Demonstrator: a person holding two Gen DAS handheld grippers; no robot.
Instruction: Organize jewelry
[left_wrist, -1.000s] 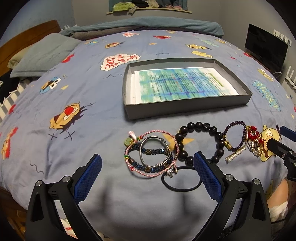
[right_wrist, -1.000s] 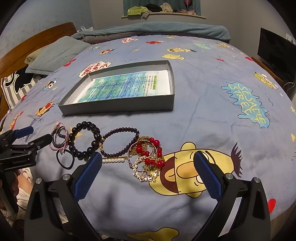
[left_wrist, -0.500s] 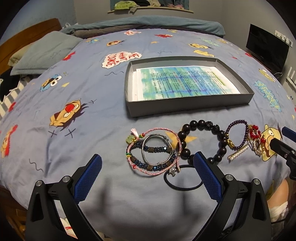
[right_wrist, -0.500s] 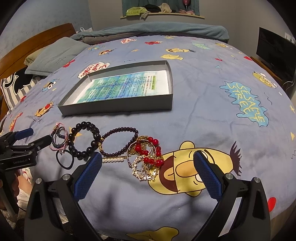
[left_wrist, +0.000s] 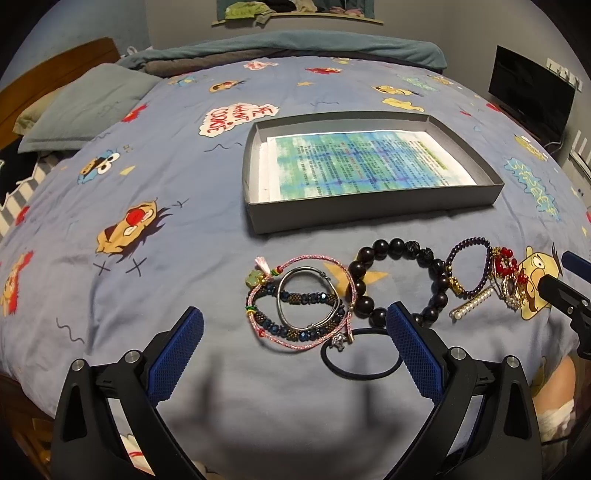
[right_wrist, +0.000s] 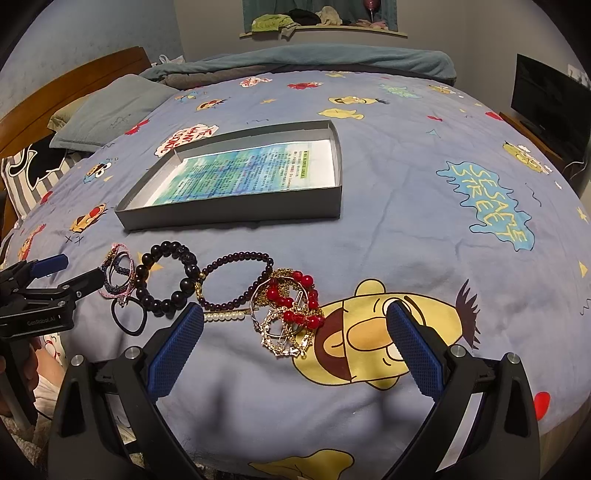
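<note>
All the jewelry lies in a row on the bedspread (left_wrist: 184, 184), in front of the grey box (left_wrist: 369, 210), which holds only a printed sheet (left_wrist: 369, 162); nothing has gone in yet.

Farthest left of the box's front wall is a tangle: a pink cord bracelet (left_wrist: 351, 291) looped around a silver bangle (left_wrist: 295, 273) and a dark blue beaded bracelet (left_wrist: 291, 332). The left gripper (left_wrist: 295, 350) hovers just short of this tangle with its blue fingers (left_wrist: 177, 354) wide apart and nothing between them. A black hair tie (left_wrist: 362, 373) touches the tangle's near edge. Right of that, below the box's middle, sits a bracelet of big black beads (left_wrist: 395, 245), then a thin purple bead bracelet (right_wrist: 236, 256) with a pearl clip (right_wrist: 225, 315) beside it. Last, beyond the box's right corner, is a heap of red beads (right_wrist: 295, 306) over gold chains and hair clips (right_wrist: 280, 339). The right gripper (right_wrist: 295, 350) hangs over this heap, fingers (right_wrist: 413, 354) likewise spread and empty.

The step in hand looks like the first pick. To do it well, each gripper should probably take one piece by a free outer arc, not close on the middle of a pile, since the cord, bangle and beads overlap and would likely come up together. The black bead bracelet lies most nearly apart from the rest and seems the easiest to lift cleanly. Lift slowly, watch for snagged chains, and lower each piece flat onto the sheet.
</note>
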